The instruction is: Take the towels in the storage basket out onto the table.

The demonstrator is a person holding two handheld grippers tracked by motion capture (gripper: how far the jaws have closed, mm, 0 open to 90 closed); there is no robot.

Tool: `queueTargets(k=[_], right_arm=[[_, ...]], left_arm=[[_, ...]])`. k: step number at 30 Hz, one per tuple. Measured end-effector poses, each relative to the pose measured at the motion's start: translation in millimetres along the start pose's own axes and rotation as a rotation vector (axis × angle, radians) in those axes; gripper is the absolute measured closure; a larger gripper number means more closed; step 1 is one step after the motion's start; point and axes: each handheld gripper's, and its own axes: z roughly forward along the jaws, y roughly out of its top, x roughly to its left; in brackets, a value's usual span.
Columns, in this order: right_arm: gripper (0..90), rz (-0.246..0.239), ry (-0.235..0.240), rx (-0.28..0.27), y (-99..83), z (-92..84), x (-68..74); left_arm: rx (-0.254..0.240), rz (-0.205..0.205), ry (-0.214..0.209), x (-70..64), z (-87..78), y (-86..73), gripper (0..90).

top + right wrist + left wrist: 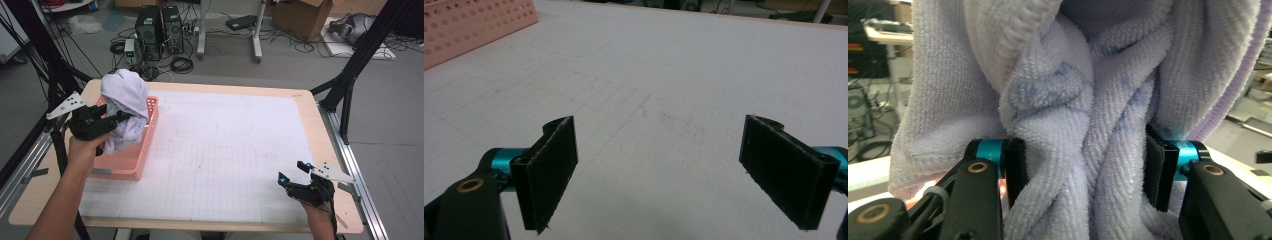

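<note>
— Looking at the left gripper (120,119), what has it got?

— A pale lilac towel (125,102), bunched and twisted. In the left gripper view the two black pads (1016,167) press into a thick twist of the towel (1088,120) from both sides, so that gripper is clamped on the cloth. The rest of the fabric billows above and around the jaws.

— And where is the towel against the pink basket (131,155)?

— Directly above the basket's far end. Most of the bundle stands higher than the rim, bulging up and over the far corner, while its lower folds hang down inside the basket walls (whether they touch the bottom I cannot tell). The gripper comes at it from the basket's left side, level with the rim or a little above.

— Anything else in the basket?

— The near half of its floor shows bare pink plastic. The towel covers the far half.

— The other hand?

— The right gripper (295,172) hovers well apart from the basket, toward the table's (320,120) near right corner. In the right gripper view its jaws stand wide with nothing between them, just the gridded white mat (674,75) beneath, and a corner of the perforated basket (469,30) sits far off at the upper left.

— So the basket stands where on the table?

— At the left edge of the mat (225,150), with the right hand across from it.
</note>
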Motion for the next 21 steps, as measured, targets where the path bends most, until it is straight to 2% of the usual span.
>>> queueTargets(k=[10, 21], right_arm=[[14.4, -0.005, -0.001, 0.0, 0.2, -0.3, -0.6], [14.4, -0.002, 0.0, -0.003, 0.5, -0.5, -0.7]], left_arm=[[-0.012, 0.04, -0.09, -22.6, 17.2, 5.3, 50.2], [-0.021, 0.059, -0.155, -48.1, 40.0, 7.1, 50.0]])
